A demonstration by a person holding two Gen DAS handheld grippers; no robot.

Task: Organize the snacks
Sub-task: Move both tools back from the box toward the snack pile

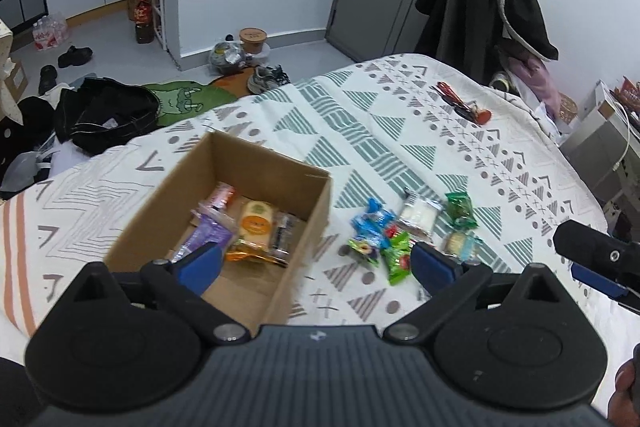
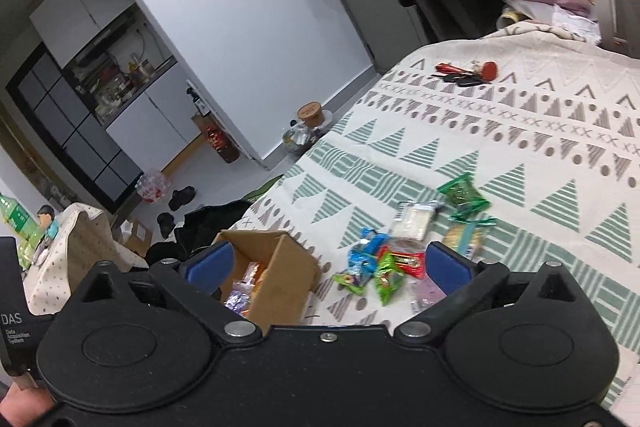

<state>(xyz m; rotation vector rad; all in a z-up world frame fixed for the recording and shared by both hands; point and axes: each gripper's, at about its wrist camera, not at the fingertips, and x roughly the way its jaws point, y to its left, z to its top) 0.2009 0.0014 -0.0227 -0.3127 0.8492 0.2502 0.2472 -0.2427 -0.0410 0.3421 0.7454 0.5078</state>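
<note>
An open cardboard box (image 1: 320, 203) (image 2: 298, 267) sits on the patterned bedspread, holding an orange packet (image 1: 256, 227), a purple packet (image 1: 208, 235) and other snacks. To its right lie several loose snacks: a blue packet (image 1: 374, 221) (image 2: 366, 249), green packets (image 1: 398, 257) (image 2: 386, 277), a white packet (image 1: 420, 213) (image 2: 412, 221), a dark green packet (image 1: 460, 209) (image 2: 464, 195) and a cracker packet (image 1: 460, 243) (image 2: 466, 237). My left gripper (image 1: 316, 261) hovers open above the box's near right corner, empty. My right gripper (image 2: 328, 265) is open and empty above the snack pile, and shows at the left wrist view's right edge (image 1: 592, 267).
A red-and-black key bunch (image 1: 464, 103) (image 2: 466, 73) lies farther back on the bedspread (image 1: 360, 115) (image 2: 540, 147). Beyond the bed's far edge the floor holds dark clothes (image 1: 104, 111), shoes (image 1: 268, 77) and a green mat. Coats hang by the door (image 1: 488, 3).
</note>
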